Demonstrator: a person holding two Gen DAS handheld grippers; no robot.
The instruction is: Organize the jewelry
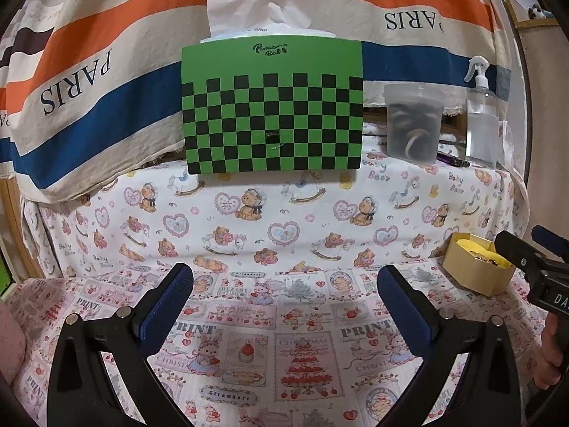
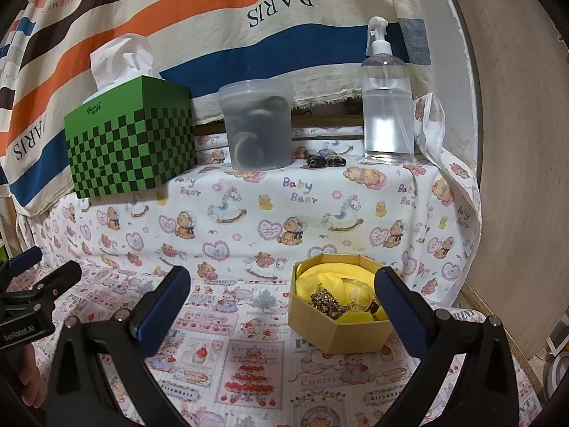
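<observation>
Two grippers hover over a printed cloth (image 1: 284, 320), both with jaws spread wide and nothing between the blue pads. The left gripper (image 1: 284, 284) faces bare cloth; its pads (image 1: 167, 306) frame a Christmas-tree print at 6 o'clock in the left view. The right gripper (image 2: 284, 288) appears in that same view at 3 o'clock as a black body with a blue tip, just beside the box (image 1: 476, 270), partly covering its right edge.

In the right view, the right gripper's right pad (image 2: 400, 311) overlaps the near-right corner of the box (image 2: 341, 334), which sits on the cloth (image 2: 231, 356) at 5 o'clock. The box is octagonal, tan outside, open at the top, with a yellow lining (image 2: 320, 279). The jewelry (image 2: 330, 300), a tangle of gold-coloured pieces with at least one ring-shaped piece, lies inside on the lining, toward the box's near-right side. The left gripper (image 2: 42, 284) enters at 9 o'clock, well apart from the box.

Beyond, a raised ledge draped in a bear-print cloth (image 2: 302, 213) carries, from 10 to 1 o'clock, a green checkered tissue box (image 2: 131, 142), a frosted tub (image 2: 259, 128) holding dark rings, small dark objects (image 2: 323, 158) just behind it, and a clear spray bottle (image 2: 386, 106). A striped "PARIS" sheet (image 2: 213, 17) hangs behind.
</observation>
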